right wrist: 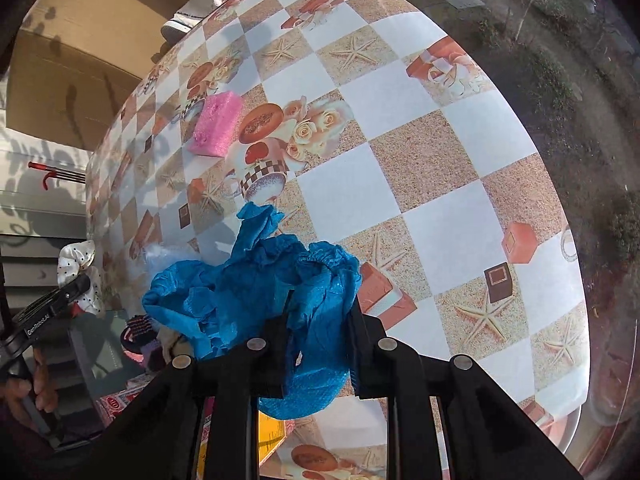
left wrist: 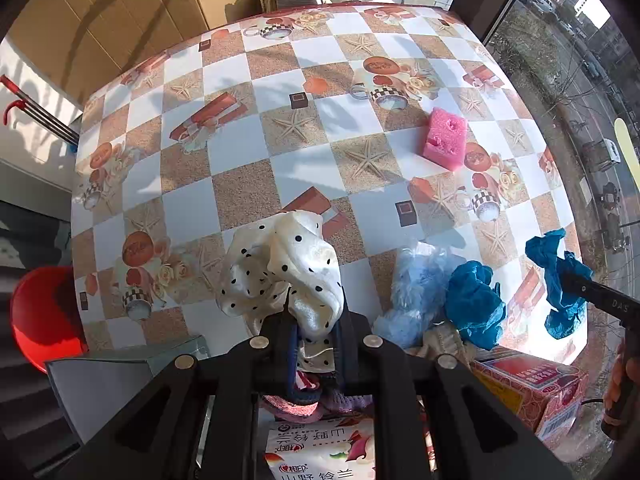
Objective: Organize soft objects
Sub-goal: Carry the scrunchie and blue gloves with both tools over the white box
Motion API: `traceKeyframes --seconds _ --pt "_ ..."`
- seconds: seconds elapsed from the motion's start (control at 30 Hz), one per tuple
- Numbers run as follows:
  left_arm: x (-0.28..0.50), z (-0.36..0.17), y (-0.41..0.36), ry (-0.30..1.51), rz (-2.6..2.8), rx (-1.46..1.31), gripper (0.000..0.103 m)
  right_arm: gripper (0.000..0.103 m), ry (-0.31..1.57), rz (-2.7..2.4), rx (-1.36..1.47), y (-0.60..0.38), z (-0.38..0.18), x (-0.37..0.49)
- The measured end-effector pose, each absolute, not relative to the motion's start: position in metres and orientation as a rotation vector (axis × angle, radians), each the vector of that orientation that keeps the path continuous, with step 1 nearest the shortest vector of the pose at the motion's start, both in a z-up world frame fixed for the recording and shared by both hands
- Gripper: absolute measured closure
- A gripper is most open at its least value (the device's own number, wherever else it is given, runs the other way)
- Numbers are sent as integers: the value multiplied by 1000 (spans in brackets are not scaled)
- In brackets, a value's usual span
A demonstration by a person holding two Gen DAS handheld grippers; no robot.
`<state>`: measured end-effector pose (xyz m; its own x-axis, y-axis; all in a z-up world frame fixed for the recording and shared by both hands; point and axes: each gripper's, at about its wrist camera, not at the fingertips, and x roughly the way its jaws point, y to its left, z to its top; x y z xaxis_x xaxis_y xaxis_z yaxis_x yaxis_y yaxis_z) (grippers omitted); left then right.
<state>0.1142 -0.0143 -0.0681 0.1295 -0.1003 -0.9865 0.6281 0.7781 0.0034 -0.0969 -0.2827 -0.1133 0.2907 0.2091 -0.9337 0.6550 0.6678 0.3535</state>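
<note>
My left gripper (left wrist: 314,334) is shut on a white polka-dot cloth (left wrist: 288,276) and holds it above the near table edge. My right gripper (right wrist: 318,320) is shut on a crumpled blue plastic cover (right wrist: 272,280); that cover also shows in the left wrist view (left wrist: 560,280), hanging at the right. A second blue cover (left wrist: 474,304) and a pale blue fluffy piece (left wrist: 414,284) lie on the table (left wrist: 248,152). A pink sponge (left wrist: 445,138) lies farther back on the right; it also shows in the right wrist view (right wrist: 216,124).
Below the left gripper a container holds pink and purple knits (left wrist: 304,404) and a tissue pack (left wrist: 320,452). A red printed box (left wrist: 532,388) sits at the near right. A red stool (left wrist: 44,316) stands left of the table. Cardboard (left wrist: 120,4) stands behind; a window is at the right.
</note>
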Motion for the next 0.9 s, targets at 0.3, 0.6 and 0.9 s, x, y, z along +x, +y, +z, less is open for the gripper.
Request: traceKeyframes --seconds 0.3,0.6,0.9 --pt "47 -35 -5 1270 -662 548 87 81 1162 -333 845 -264 -59 -105" --pt "2 -4 41 1230 -720 527 87 81 1078 -272 765 -202 8 -97" --pt "-1 23 128 1185 -623 477 87 81 1098 -86 702 -89 32 -61"
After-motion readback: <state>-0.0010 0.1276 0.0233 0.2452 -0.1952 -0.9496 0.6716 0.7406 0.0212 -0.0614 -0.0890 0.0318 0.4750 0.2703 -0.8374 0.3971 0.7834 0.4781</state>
